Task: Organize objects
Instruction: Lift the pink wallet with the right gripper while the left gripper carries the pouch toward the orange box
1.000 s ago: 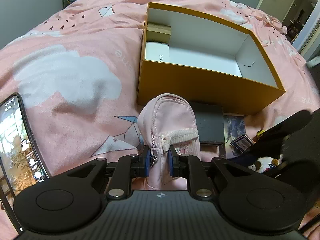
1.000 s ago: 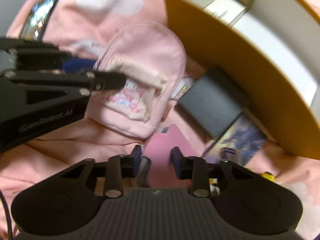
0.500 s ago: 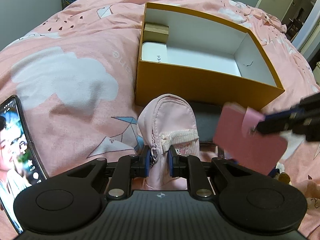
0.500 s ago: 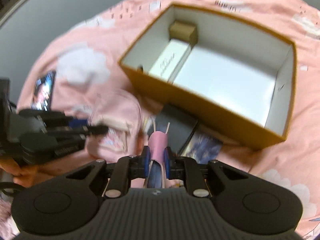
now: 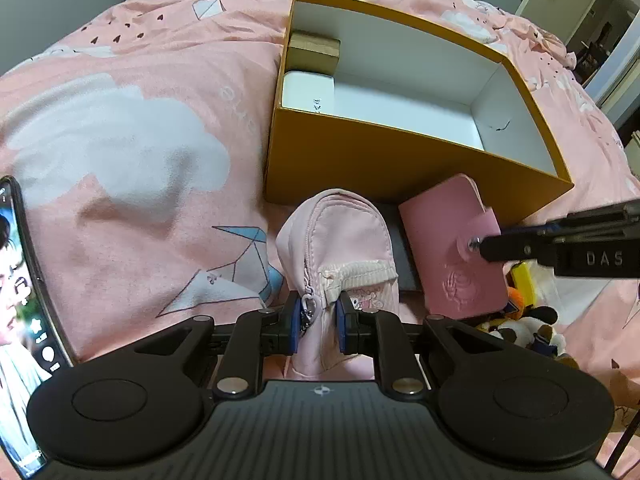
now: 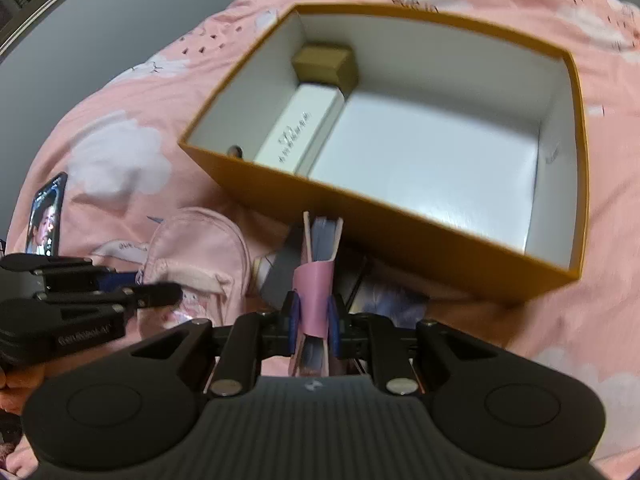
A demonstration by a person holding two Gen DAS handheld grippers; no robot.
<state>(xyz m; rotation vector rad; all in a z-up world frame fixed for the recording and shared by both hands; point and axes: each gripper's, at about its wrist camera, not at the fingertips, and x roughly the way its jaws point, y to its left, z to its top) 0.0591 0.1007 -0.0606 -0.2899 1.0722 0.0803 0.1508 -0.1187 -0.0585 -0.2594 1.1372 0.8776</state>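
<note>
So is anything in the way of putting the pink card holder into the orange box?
Only the orange box near wall lies ahead of the pink card holder, so the right gripper must lift over it. Inside, the floor beside the white box looks free.

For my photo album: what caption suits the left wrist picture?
Left gripper pinches a pink pouch on the bed near an orange box.

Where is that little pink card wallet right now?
The pink card wallet is clamped in the right gripper, held up just short of the orange box, right of the pink pouch.
</note>
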